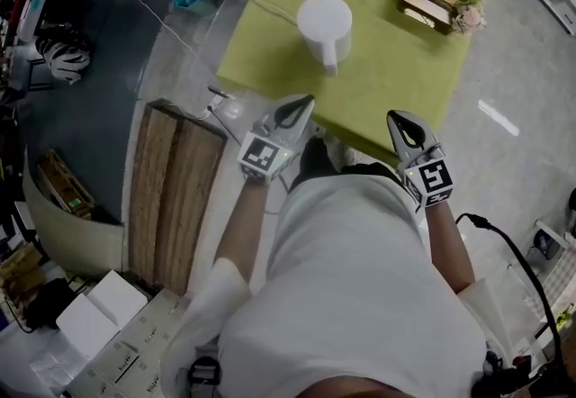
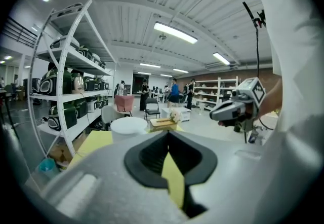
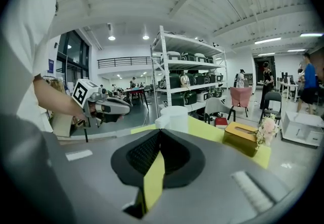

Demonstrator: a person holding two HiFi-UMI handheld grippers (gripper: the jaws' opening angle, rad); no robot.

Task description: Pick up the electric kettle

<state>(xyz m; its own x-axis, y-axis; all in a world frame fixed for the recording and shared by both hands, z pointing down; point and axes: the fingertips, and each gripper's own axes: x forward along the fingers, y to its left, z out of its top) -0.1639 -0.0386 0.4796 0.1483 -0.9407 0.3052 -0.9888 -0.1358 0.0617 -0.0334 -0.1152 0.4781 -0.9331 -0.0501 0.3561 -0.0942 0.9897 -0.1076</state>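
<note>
The white electric kettle (image 1: 324, 25) stands upright on the yellow-green table (image 1: 387, 81), its handle toward me. In the head view both grippers hover at the table's near edge, short of the kettle. My left gripper (image 1: 303, 104) is shut and empty, pointing at the kettle from the near left. My right gripper (image 1: 397, 120) is shut and empty too, off to the kettle's near right. In the left gripper view the kettle (image 2: 128, 127) shows just beyond the closed jaws. It appears again as the kettle (image 3: 174, 117) past the closed jaws in the right gripper view.
A wooden tissue box (image 1: 427, 2) and a small bunch of flowers (image 1: 468, 13) sit at the table's far right corner. A cord runs from the kettle off the far left edge. A wooden bench (image 1: 171, 198) stands left of me, and white boxes (image 1: 99, 311) lie on the floor.
</note>
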